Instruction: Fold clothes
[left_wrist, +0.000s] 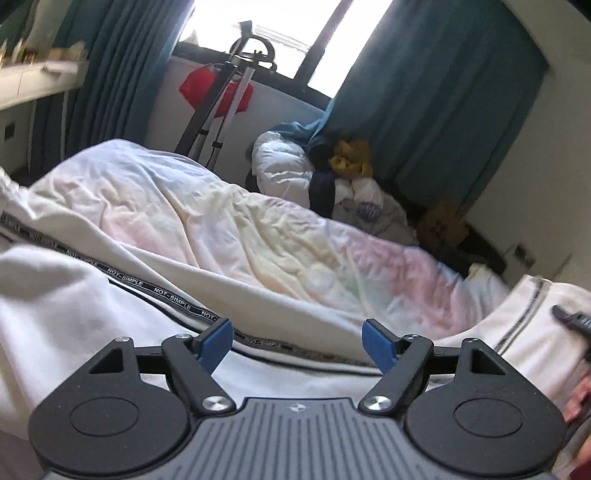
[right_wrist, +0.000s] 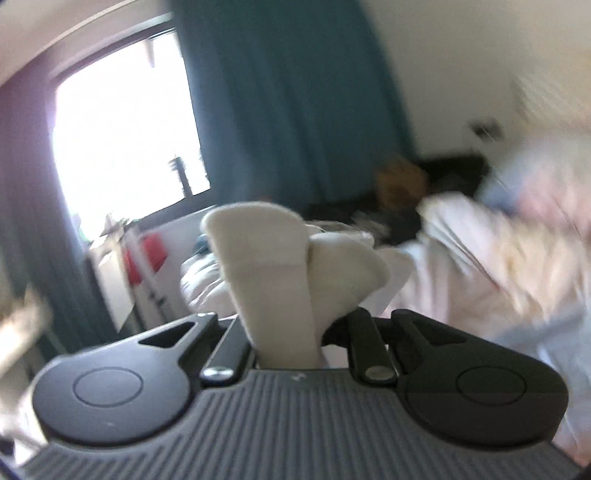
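Note:
A white garment (left_wrist: 92, 317) with a black tape printed NOT-SIMPLE (left_wrist: 147, 286) lies spread over the bed right in front of my left gripper (left_wrist: 297, 341). That gripper is open, its blue pads (left_wrist: 216, 341) apart just above the cloth and holding nothing. My right gripper (right_wrist: 306, 295) is shut on a bunched fold of the same cream-white garment (right_wrist: 258, 258), which sticks up between its fingers and hides the fingertips. The right wrist view is blurred by motion. The right gripper's black tip (left_wrist: 572, 321) shows at the right edge of the left wrist view, beside a striped part of the garment (left_wrist: 535, 306).
A rumpled pastel quilt (left_wrist: 258, 229) covers the bed. Behind it are a pile of white, dark and yellow clothes (left_wrist: 332, 173), a metal stand with a red bag (left_wrist: 218, 92), teal curtains (left_wrist: 424, 110) and a bright window (right_wrist: 122, 140). A shelf (left_wrist: 40, 77) is at left.

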